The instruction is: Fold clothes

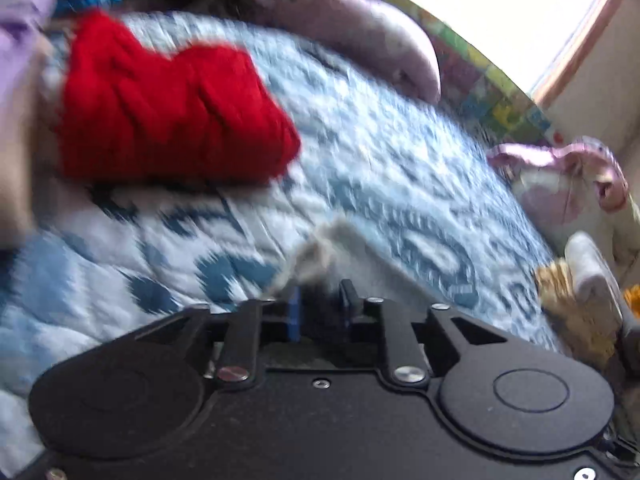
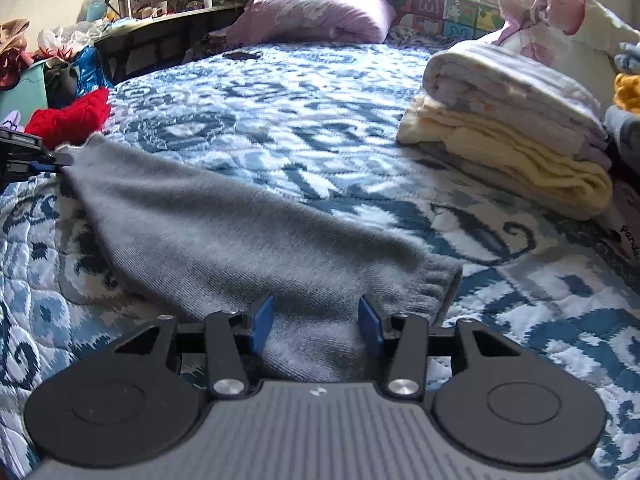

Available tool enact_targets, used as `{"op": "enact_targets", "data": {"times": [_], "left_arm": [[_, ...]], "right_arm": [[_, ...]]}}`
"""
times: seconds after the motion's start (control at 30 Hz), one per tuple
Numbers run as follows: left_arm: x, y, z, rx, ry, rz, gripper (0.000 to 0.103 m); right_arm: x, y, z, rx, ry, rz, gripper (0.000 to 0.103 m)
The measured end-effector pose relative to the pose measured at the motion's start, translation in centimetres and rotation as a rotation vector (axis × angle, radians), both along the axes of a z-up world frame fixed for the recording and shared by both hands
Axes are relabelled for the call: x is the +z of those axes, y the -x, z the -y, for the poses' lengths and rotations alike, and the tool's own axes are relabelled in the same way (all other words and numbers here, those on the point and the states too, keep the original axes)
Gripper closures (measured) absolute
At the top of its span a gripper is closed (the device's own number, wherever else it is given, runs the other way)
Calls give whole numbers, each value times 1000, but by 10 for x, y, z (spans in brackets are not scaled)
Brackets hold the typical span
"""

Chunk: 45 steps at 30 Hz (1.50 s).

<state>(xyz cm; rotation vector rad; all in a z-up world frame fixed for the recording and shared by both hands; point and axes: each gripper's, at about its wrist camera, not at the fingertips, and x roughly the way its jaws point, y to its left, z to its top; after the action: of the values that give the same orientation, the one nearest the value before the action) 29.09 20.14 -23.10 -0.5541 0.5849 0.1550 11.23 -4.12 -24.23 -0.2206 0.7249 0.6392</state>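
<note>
Bed quilt is the work surface, blue-white pattern, soft and quilted, so anything dragged over it will catch a bit. Grey knit sweater lies across the near-left part of it, running from far left toward my right claw; looks light, limp, stretchy, fuzzy, not slippery, nothing fragile. It will sag wherever unsupported, so I judge hems, cuffs and corners the best holds, taking a doubled edge rather than a single layer. My left gripper is clenched on the far-left corner of the knit, fabric bunched between the blue pads; its own view is motion-blurred, grey tuft at the tips. My right gripper is released, jaws wide, straddling the near end of the garment just beside the ribbed cuff, not gripping. Far right: stack of folded blankets, well apart, limits room for spreading that way. Far centre: pink pillow, out of the way. Far left: red knit garment, near my left claw, could get snagged in a fold. Small dark object far on the quilt, can't identify it.
</note>
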Motion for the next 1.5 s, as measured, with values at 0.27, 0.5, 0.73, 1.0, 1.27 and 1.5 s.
{"op": "enact_targets", "data": {"times": [0.27,0.5,0.73,1.0,1.27,1.5], "left_arm": [[12,-2,76,-307,-32,71,85],[-27,-35,150,-485,-238,20,91],[-2,-39,133,-389,-208,65,97],[-16,-70,240,-684,-361,1,95],[-12,-92,123,-425,-421,-83,94],[17,-42,71,-279,-415,-43,92]], "right_arm": [[5,9,-18,79,-17,33,55],[-8,10,-43,107,-1,16,54],[-4,5,-21,97,-42,-43,54],[-10,8,-21,88,-75,-59,54],[-8,10,7,101,-47,-63,54],[5,21,9,88,-60,1,53]]}}
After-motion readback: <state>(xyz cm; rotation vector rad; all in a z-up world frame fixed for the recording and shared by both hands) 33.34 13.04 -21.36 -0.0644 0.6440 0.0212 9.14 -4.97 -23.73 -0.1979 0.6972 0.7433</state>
